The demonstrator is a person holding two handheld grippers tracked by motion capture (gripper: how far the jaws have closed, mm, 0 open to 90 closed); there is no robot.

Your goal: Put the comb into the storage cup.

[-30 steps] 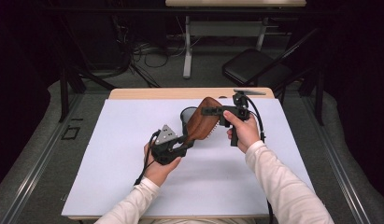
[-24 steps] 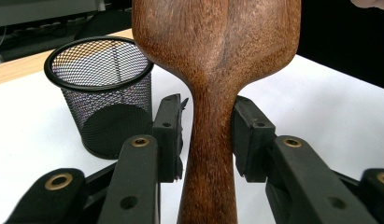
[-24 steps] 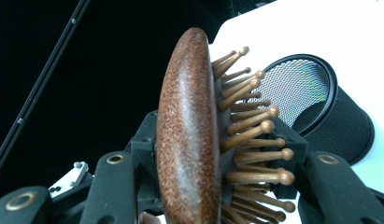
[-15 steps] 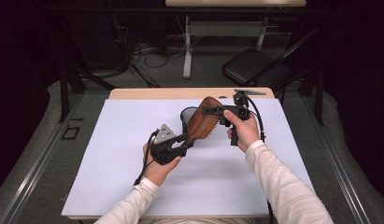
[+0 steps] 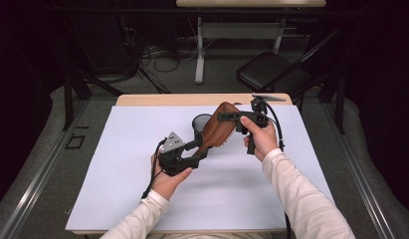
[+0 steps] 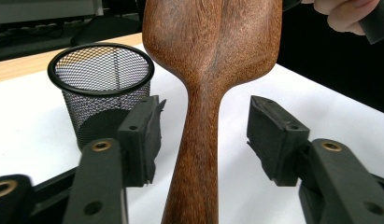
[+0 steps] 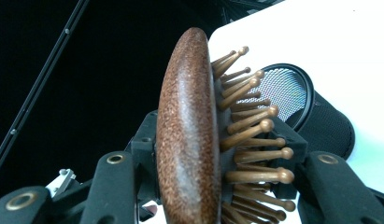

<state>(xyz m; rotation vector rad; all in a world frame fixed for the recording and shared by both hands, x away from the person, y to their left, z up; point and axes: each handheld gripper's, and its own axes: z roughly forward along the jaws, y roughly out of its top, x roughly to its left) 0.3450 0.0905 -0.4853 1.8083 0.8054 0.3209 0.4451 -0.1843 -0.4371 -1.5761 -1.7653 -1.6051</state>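
Observation:
A brown wooden hairbrush is held above the white table, its handle slanting down toward me. My right gripper is shut on the brush head, one jaw on the smooth back and one among the wooden bristles. My left gripper is open around the handle; a gap shows on each side between it and the pads. A black mesh cup stands upright on the table just behind the brush, also seen as the cup and the cup.
The white sheet covers the table, with a wooden strip along its far edge. Beyond it are a dark folding chair, a table leg and cables on the floor.

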